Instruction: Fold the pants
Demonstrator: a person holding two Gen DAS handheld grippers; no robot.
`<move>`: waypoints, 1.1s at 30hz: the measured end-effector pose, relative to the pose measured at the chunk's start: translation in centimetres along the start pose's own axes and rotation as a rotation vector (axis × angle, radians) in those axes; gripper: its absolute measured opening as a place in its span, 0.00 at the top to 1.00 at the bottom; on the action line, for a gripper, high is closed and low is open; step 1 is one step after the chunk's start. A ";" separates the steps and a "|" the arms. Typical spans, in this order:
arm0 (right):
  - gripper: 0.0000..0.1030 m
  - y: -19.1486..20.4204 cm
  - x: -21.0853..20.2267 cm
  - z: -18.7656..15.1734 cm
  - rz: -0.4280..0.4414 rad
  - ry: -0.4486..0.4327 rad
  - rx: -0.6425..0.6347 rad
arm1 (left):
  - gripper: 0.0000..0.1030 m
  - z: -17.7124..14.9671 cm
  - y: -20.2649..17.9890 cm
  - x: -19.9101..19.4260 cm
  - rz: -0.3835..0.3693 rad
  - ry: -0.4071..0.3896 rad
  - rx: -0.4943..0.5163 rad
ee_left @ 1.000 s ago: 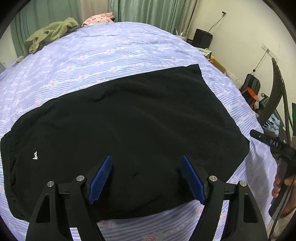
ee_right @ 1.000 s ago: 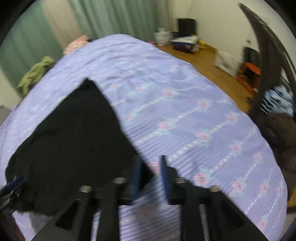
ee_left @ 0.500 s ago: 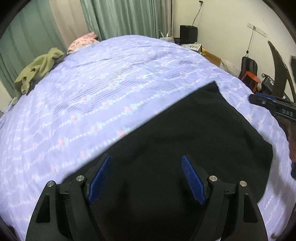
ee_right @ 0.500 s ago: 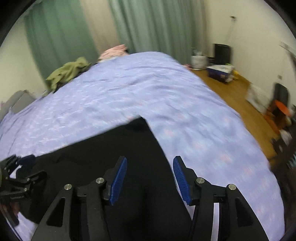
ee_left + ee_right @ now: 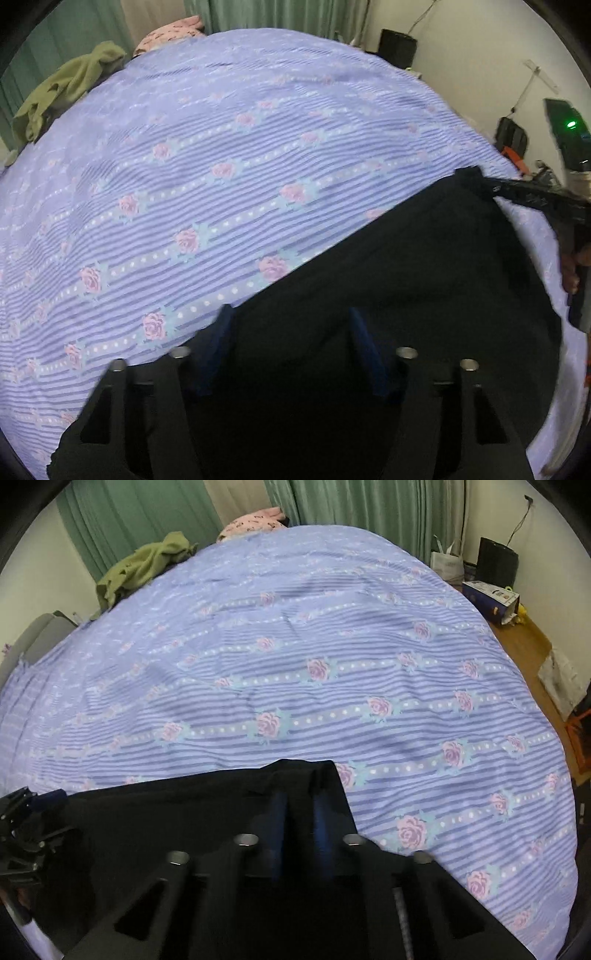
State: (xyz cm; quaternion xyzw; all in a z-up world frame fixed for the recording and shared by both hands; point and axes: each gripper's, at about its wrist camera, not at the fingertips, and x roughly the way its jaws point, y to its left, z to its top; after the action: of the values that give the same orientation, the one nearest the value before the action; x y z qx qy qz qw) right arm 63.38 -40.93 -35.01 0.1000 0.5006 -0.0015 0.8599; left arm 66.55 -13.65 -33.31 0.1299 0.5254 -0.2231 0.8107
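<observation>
Black pants (image 5: pixel 424 266) lie flat on a purple flowered bedspread (image 5: pixel 221 166). My left gripper (image 5: pixel 291 332) hangs over their far edge, its jaws closing, with black cloth between the blue pads, which stand apart from it. In the right wrist view, my right gripper (image 5: pixel 299 812) is at the pants' (image 5: pixel 166 819) far right corner. Its jaws are closing, and a raised ridge of cloth is pinched between them. The left wrist view shows the right gripper (image 5: pixel 495 190) at that corner. At the left edge of the right wrist view is the left gripper (image 5: pixel 33 812).
A green garment (image 5: pixel 144 568) and a pink one (image 5: pixel 255 520) lie at the bed's far end by green curtains. To the right the bed drops to a wooden floor (image 5: pixel 524 642) with a box (image 5: pixel 491 598) and a black bin (image 5: pixel 495 565). A hand (image 5: pixel 576 266) holds the right gripper.
Both grippers have travelled across the pants to their far edge. The left jaws have narrowed. The right jaws, apart half a second ago, have come together on the corner cloth.
</observation>
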 end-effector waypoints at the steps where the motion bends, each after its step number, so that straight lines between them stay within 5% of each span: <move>1: 0.89 0.0 -0.1 0.1 -0.010 -0.014 0.001 | 0.56 0.0 0.2 0.4 0.015 0.002 -0.009; 8: 0.89 1.0 0.2 2.0 -0.077 -0.077 -0.020 | 0.59 1.1 1.9 1.8 0.072 -0.026 -0.078; 12: 0.43 0.8 -2.0 1.8 -0.139 -0.132 -0.005 | 0.57 1.2 1.1 -0.4 0.092 -0.063 -0.092; 13: 0.42 0.9 -3.8 1.2 -0.160 -0.185 -0.022 | 0.55 1.0 1.0 -1.7 0.086 -0.096 -0.089; 16: 0.41 1.6 -9.2 -1.1 -0.180 -0.275 -0.085 | 0.39 -0.8 -1.6 -7.6 0.073 -0.232 0.022; 21: 0.33 3.0 -17.7 -8.1 -0.041 -0.331 -0.184 | 0.36 -6.5 -8.0 -13.7 0.016 -0.328 0.256; 25: 0.33 3.4 -19.9 -13.9 0.054 -0.227 -0.159 | 0.38 -11.9 -13.7 -14.7 -0.073 -0.307 0.427; 29: 0.33 2.9 -19.6 -19.7 0.107 -0.101 -0.068 | 0.50 -15.0 -17.7 -12.3 -0.091 -0.254 0.561; 33: 0.38 2.0 -18.4 -23.9 0.132 -0.007 -0.006 | 0.62 -15.7 -18.8 -10.0 -0.092 -0.188 0.576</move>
State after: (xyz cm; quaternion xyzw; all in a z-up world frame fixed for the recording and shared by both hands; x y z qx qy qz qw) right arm 33.83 -36.67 -30.24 0.1301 0.4897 0.0562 0.8603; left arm 41.20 -20.71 -30.29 0.3092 0.3686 -0.4104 0.7746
